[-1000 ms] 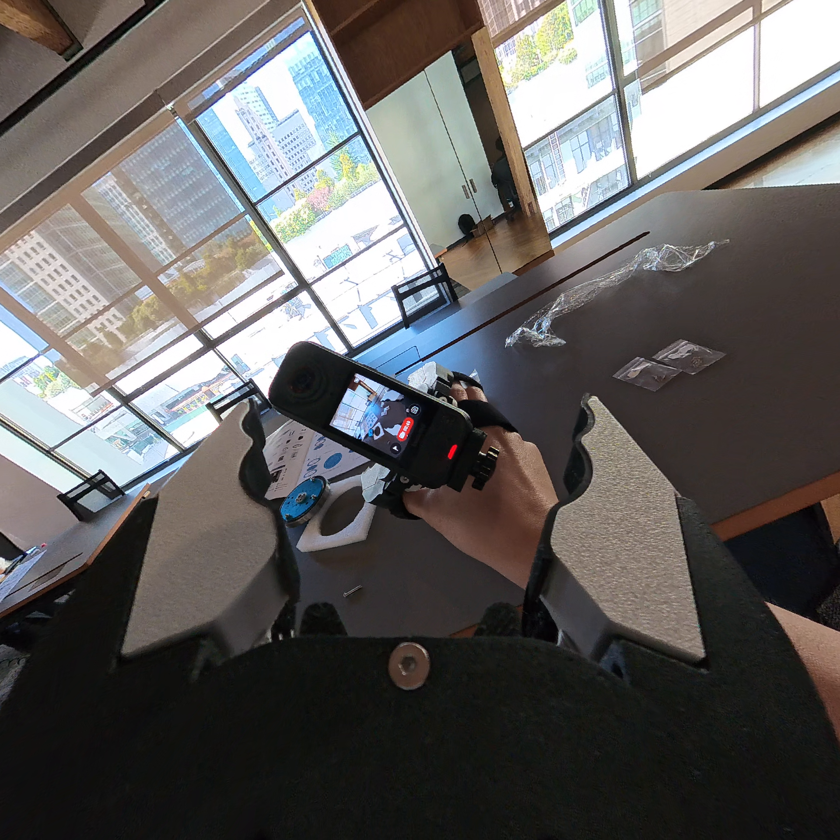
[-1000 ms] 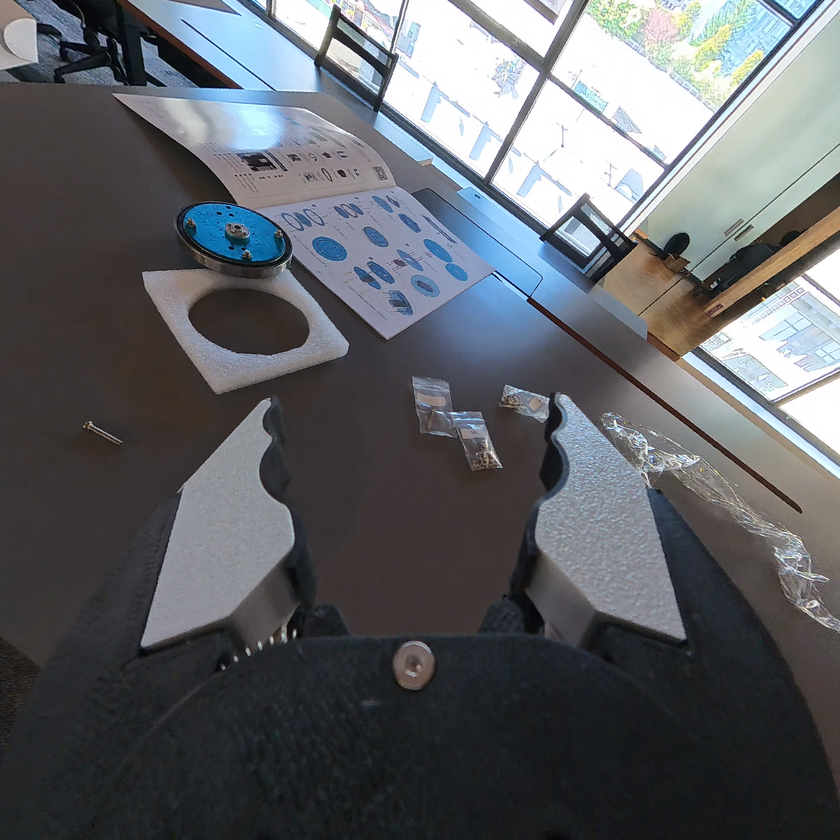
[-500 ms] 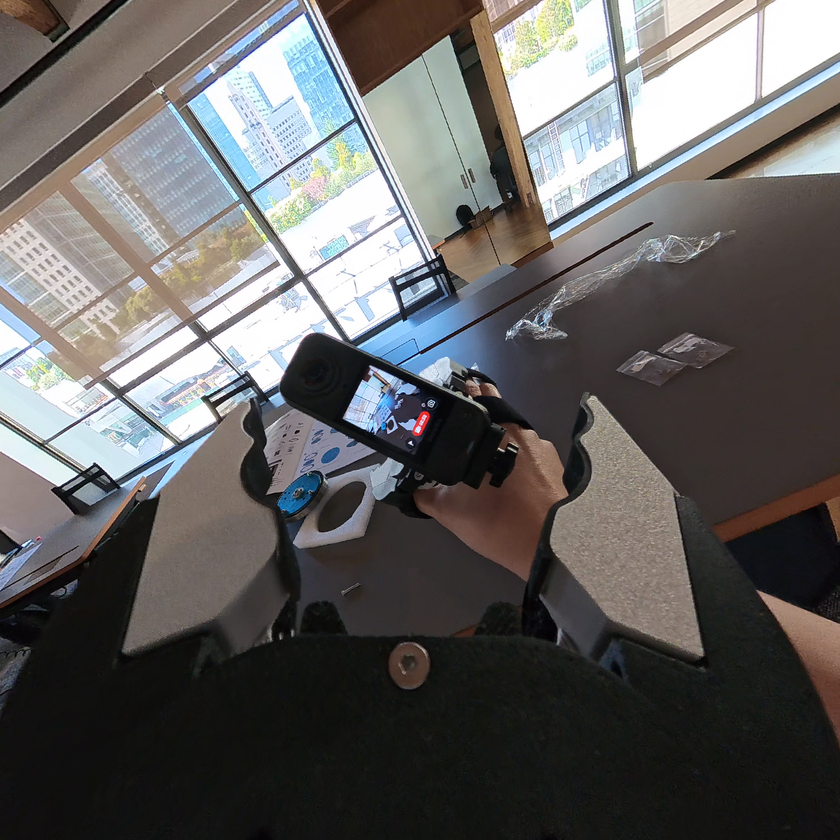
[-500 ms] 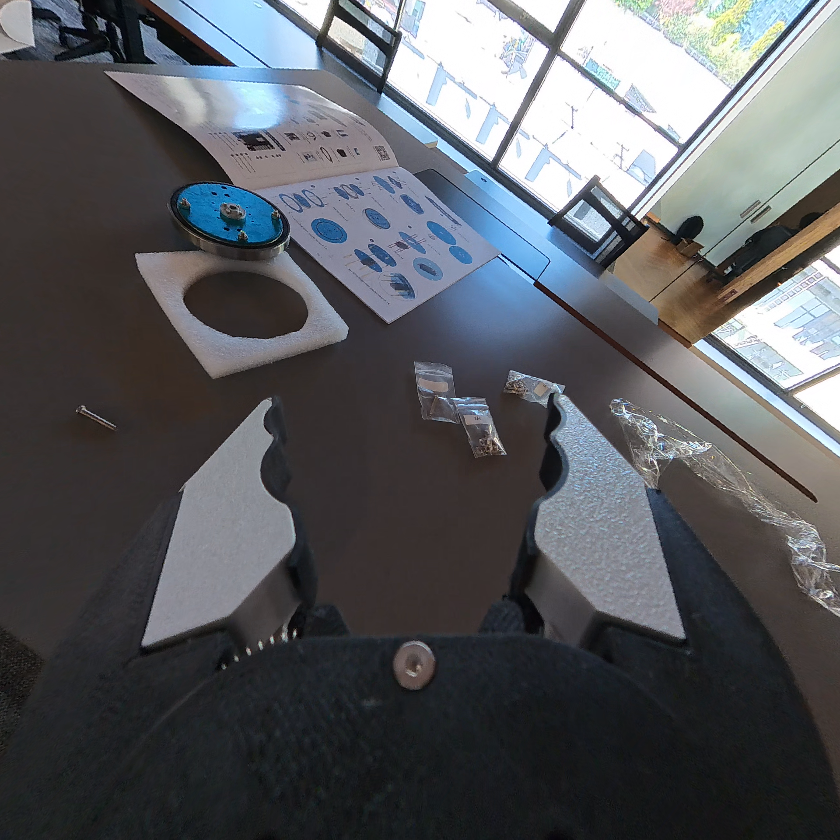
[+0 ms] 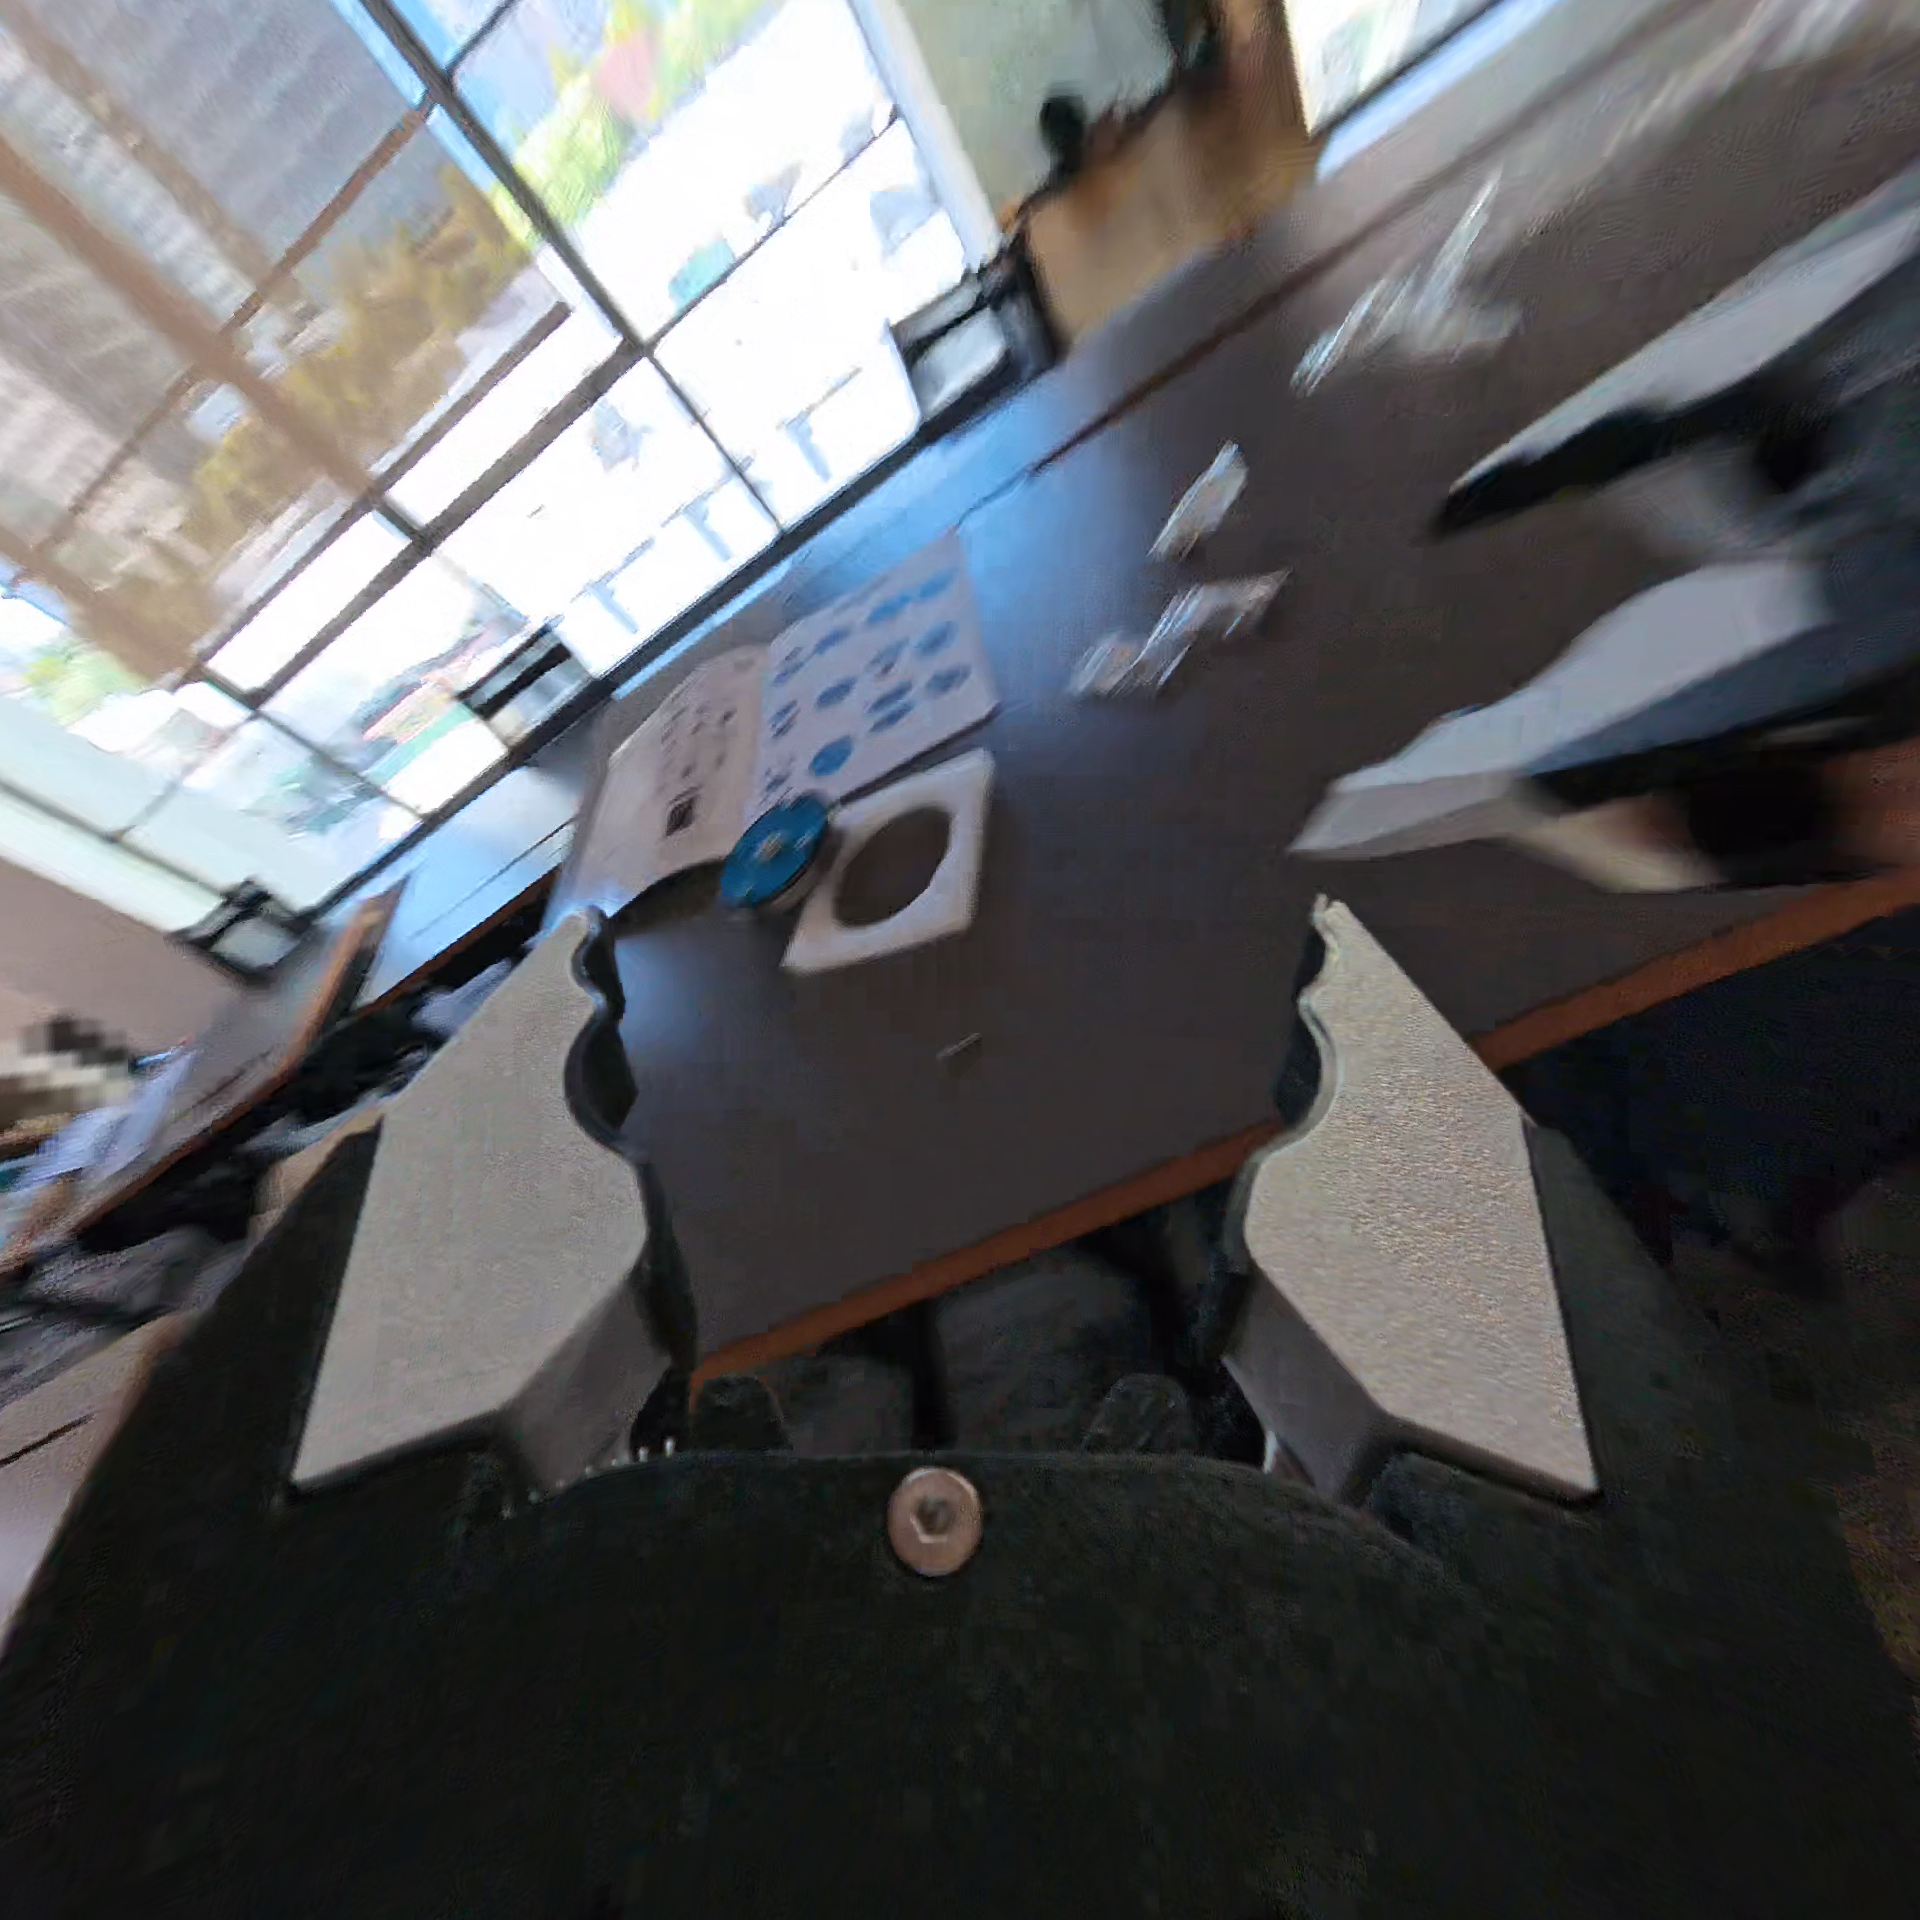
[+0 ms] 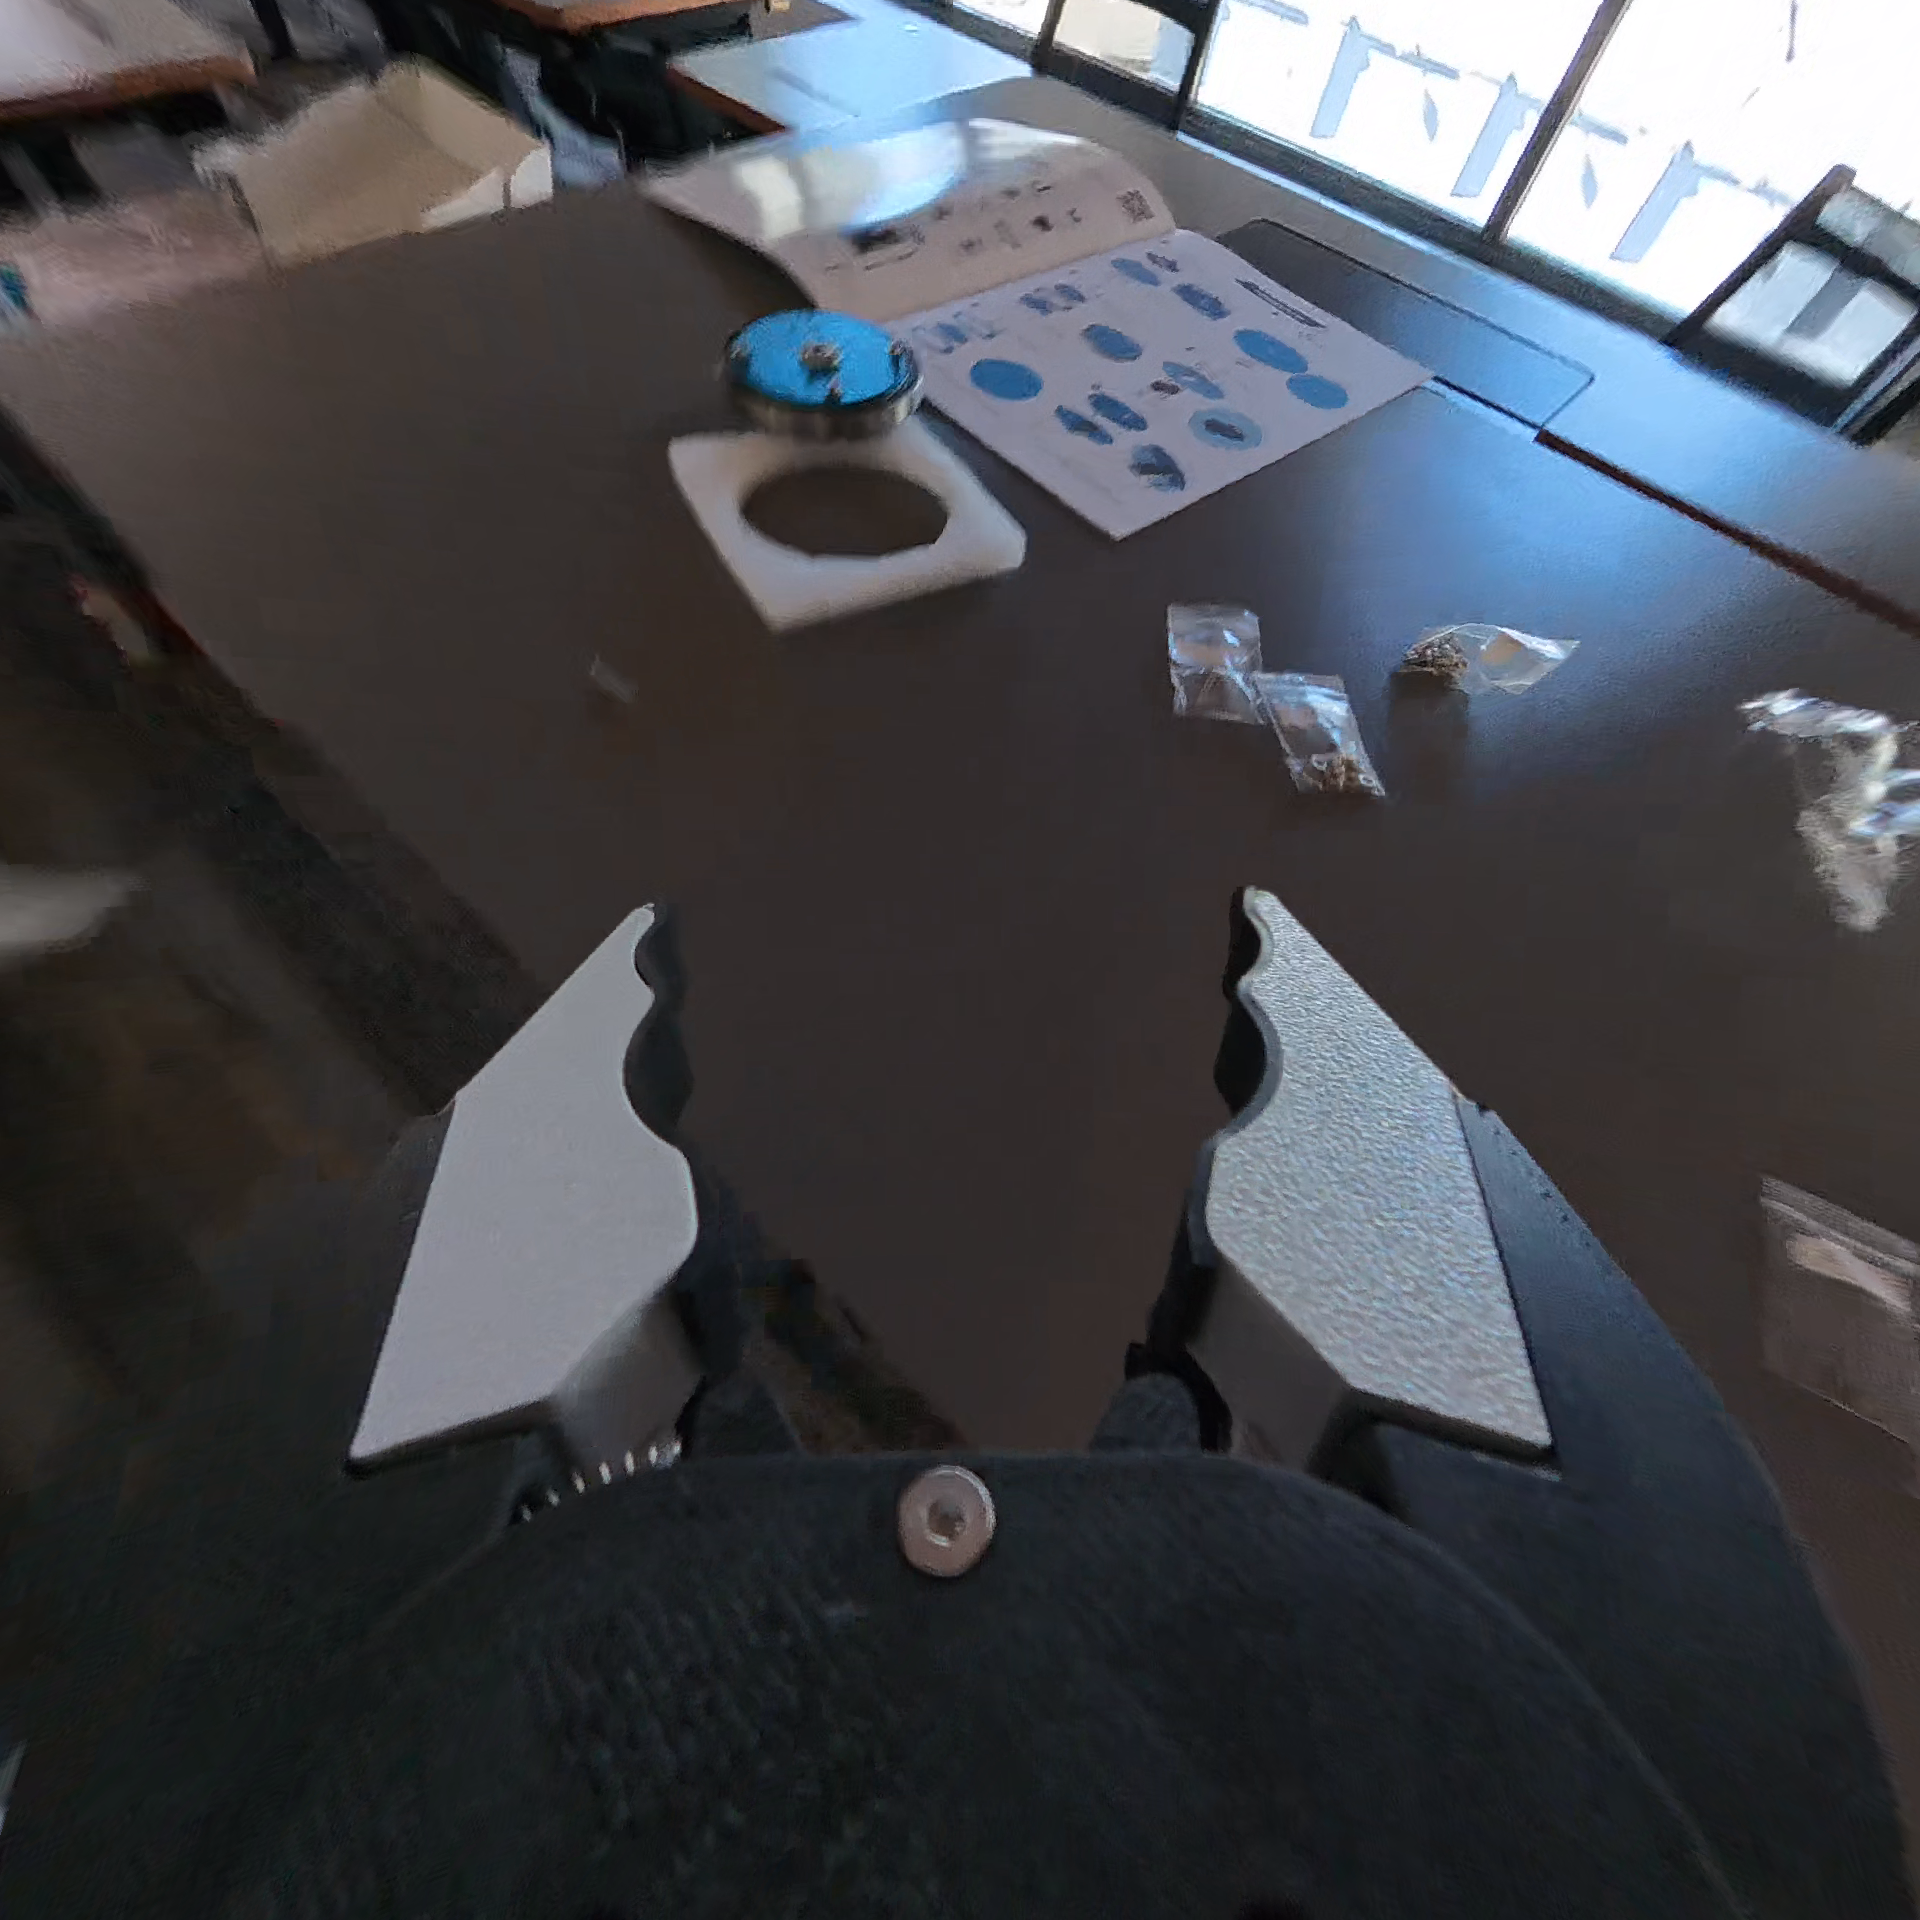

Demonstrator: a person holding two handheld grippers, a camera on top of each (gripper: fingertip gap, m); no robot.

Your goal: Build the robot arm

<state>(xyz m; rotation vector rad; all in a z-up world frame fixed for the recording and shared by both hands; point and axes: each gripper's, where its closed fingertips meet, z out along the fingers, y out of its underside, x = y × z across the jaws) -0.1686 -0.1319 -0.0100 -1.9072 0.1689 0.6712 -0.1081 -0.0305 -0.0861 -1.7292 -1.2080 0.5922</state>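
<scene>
Both grippers are open and empty above a dark table (image 6: 935,831). My right gripper (image 6: 951,925) hovers over the table's near part. Ahead of it lie a white foam square with a round hole (image 6: 847,530), a blue disc with a metal rim (image 6: 821,369), an open instruction booklet (image 6: 1143,384), a loose screw (image 6: 611,681) and small clear bags of hardware (image 6: 1273,696). My left gripper (image 5: 951,935) is off the table's front edge (image 5: 987,1257). The same foam square (image 5: 904,862), blue disc (image 5: 774,847) and screw (image 5: 958,1047) lie ahead of it. The right gripper shows blurred in the left wrist view (image 5: 1558,717).
Crumpled clear plastic wrap (image 6: 1860,800) lies at the right of the table, with another clear bag (image 6: 1839,1299) near the right edge. Large windows (image 5: 623,416) and chairs (image 6: 1808,301) stand behind the table. Another desk with clutter (image 5: 125,1143) is at the left.
Both views swung quickly and are blurred. The left gripper turned down toward the table's front edge. The right gripper pulled back, so the items look farther off. Both stayed open.
</scene>
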